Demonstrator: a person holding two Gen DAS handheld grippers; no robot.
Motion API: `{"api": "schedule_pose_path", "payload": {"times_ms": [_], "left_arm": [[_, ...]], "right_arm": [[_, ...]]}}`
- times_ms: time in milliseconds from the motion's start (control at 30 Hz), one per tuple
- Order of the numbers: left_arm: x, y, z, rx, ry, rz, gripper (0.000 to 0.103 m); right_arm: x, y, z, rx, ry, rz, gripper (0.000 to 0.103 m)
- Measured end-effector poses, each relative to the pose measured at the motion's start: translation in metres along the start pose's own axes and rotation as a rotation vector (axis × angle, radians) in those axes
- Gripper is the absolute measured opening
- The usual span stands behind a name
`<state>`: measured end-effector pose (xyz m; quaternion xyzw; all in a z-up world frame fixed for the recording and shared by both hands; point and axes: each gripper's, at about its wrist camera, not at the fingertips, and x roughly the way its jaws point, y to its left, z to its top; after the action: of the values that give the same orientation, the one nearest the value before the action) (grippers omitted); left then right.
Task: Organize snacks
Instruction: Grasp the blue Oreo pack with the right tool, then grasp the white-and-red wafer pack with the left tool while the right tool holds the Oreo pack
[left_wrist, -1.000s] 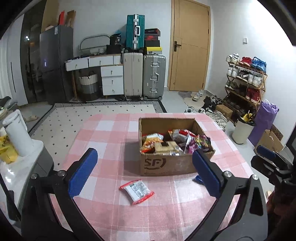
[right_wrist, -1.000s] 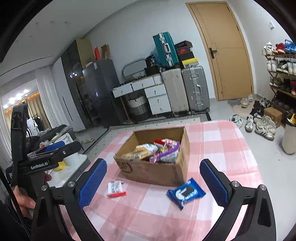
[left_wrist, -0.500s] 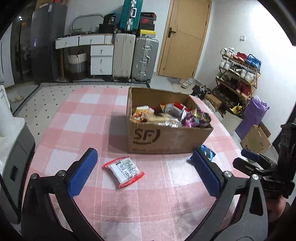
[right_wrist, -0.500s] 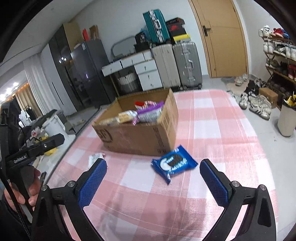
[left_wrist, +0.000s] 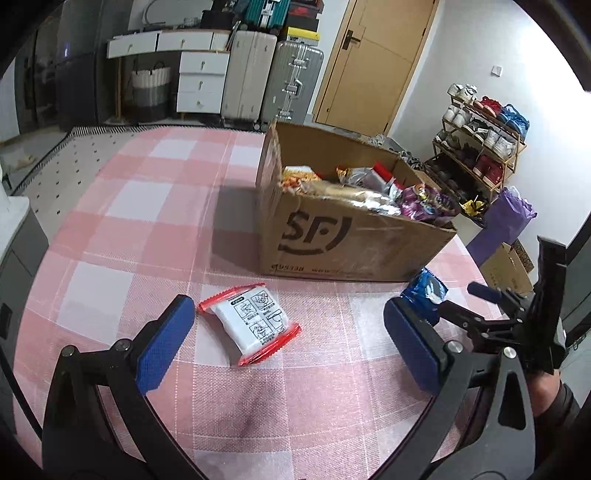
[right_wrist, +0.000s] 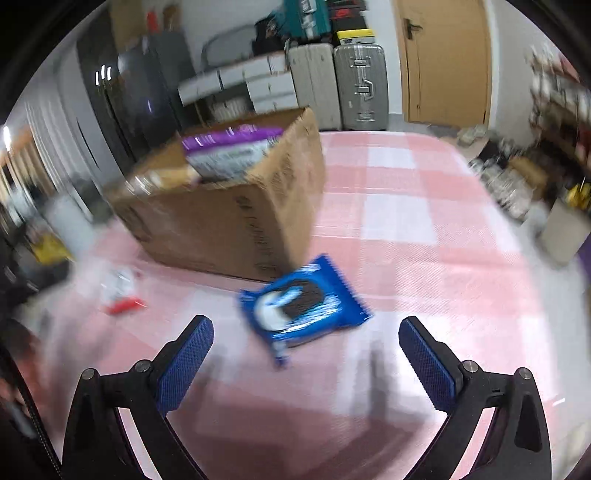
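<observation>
The tabletop (left_wrist: 155, 206), under its pink-and-white checked cloth, now fills both views, for both grippers have dropped low and close within the last second. The SF cardboard box (left_wrist: 343, 236) sits mid-table, heaped with snack bags, and looms far nearer than before. Two snacks lie outside it: a blue cookie packet (right_wrist: 304, 308) just off the box's near corner, and a white red-edged packet (left_wrist: 249, 323) flat on the cloth in front of the box. The right gripper (right_wrist: 306, 363), blurred with motion, has closed in on the blue packet, fingers spread wide and empty; the left gripper (left_wrist: 286, 345) hangs over the white packet, equally wide, holding nothing. Both pickups look imminent, each packet probably bound for the box.
</observation>
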<state>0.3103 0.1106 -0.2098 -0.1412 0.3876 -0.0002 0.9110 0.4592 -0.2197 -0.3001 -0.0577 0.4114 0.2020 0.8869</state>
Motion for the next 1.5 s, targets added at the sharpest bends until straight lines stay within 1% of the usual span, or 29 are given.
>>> {"api": "schedule_pose_path", "payload": {"times_ms": [100,300,433,500,567,600,667,700,767,800,867,1133,1267,1367,1500], "left_arm": [[0.007,0.006,-0.002,-0.022,-0.002,-0.004,0.102],[0.019,0.021,-0.007,-0.079,0.024,-0.008,0.102],[0.024,0.028,-0.010,-0.095,0.030,-0.008,0.102],[0.029,0.031,-0.011,-0.107,0.037,-0.007,0.102],[0.032,0.033,-0.012,-0.112,0.048,-0.002,0.102],[0.034,0.033,-0.011,-0.113,0.053,0.001,0.102],[0.034,0.033,-0.011,-0.108,0.053,0.001,0.102],[0.034,0.033,-0.011,-0.108,0.050,0.003,0.102],[0.034,0.035,-0.011,-0.114,0.048,0.006,0.102],[0.034,0.036,-0.010,-0.118,0.051,0.010,0.102],[0.033,0.038,-0.012,-0.123,0.055,0.020,0.102],[0.027,0.043,-0.012,-0.135,0.054,0.044,0.102],[0.028,0.044,-0.012,-0.141,0.068,0.055,0.102],[0.029,0.044,-0.012,-0.138,0.074,0.071,0.102],[0.034,0.042,-0.013,-0.135,0.104,0.087,0.102]], "right_arm": [[0.009,-0.001,0.007,-0.055,0.003,0.013,0.102],[0.038,-0.004,0.013,-0.088,0.073,0.057,0.102],[0.055,0.001,0.018,-0.158,0.121,0.049,0.101],[0.058,0.002,0.020,-0.173,0.118,0.033,0.100],[0.064,0.008,0.020,-0.223,0.136,0.008,0.086],[0.063,0.009,0.020,-0.225,0.130,0.020,0.082],[0.063,0.006,0.021,-0.210,0.122,0.039,0.069],[0.063,0.002,0.022,-0.195,0.115,0.035,0.065],[0.059,-0.008,0.024,-0.140,0.106,0.085,0.054],[0.054,-0.012,0.023,-0.114,0.096,0.110,0.053],[0.048,-0.017,0.023,-0.097,0.070,0.111,0.048],[0.040,-0.032,0.018,-0.006,0.046,0.196,0.048],[0.018,-0.021,-0.002,0.030,0.018,0.229,0.048],[0.011,-0.021,-0.004,0.050,-0.002,0.256,0.048],[0.003,-0.019,-0.007,0.064,-0.021,0.289,0.047]]}}
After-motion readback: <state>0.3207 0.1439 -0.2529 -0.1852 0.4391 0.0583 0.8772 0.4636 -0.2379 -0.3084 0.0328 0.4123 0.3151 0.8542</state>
